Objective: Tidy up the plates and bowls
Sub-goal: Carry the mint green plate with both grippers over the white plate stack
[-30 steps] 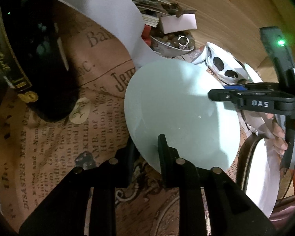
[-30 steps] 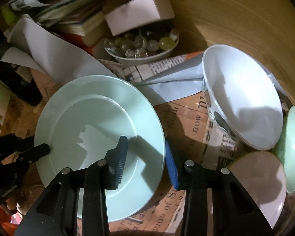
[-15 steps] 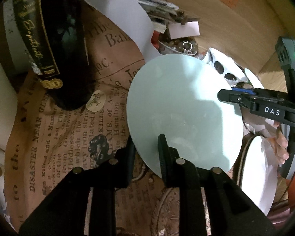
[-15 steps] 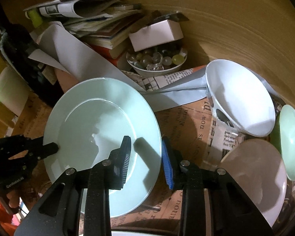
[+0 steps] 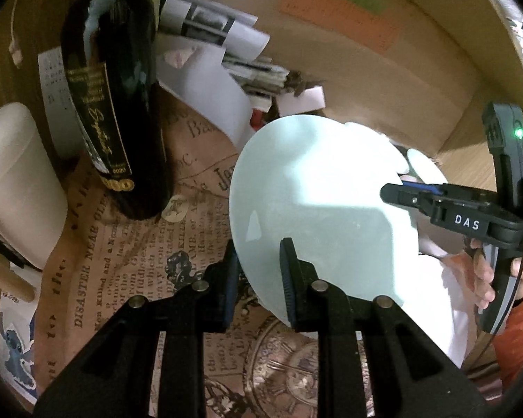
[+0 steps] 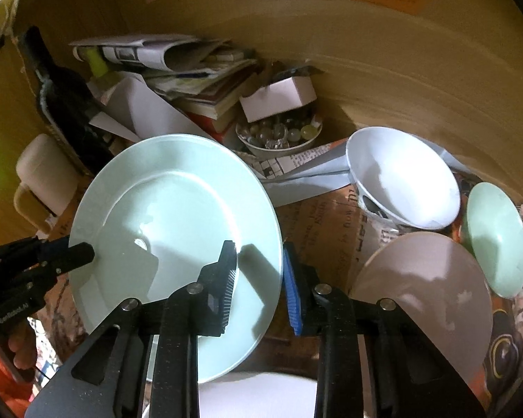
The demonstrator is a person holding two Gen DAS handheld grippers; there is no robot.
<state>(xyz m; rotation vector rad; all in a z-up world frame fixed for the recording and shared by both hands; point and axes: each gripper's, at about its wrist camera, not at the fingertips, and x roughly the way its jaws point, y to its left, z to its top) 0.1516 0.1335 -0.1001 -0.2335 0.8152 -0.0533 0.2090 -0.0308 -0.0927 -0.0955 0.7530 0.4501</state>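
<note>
Pale green plate [image 6: 171, 230], one, tilted and raised above the newsprint-patterned cloth [image 5: 122, 250], gripped at opposite rim edges: left gripper [image 5: 258, 271] clenched on its near rim in the left wrist view, right gripper [image 6: 259, 278] with jaws closing, the rim between its pads. Left to right in the right wrist view: one dark bottle [image 6: 66, 104], one cream mug [image 6: 45, 174], one stack of papers and books [image 6: 177, 69], one small bowl of glass beads [image 6: 279, 136]. Further right: one white bowl [image 6: 404, 181], one beige plate [image 6: 425, 296], one small green dish [image 6: 498, 240].
</note>
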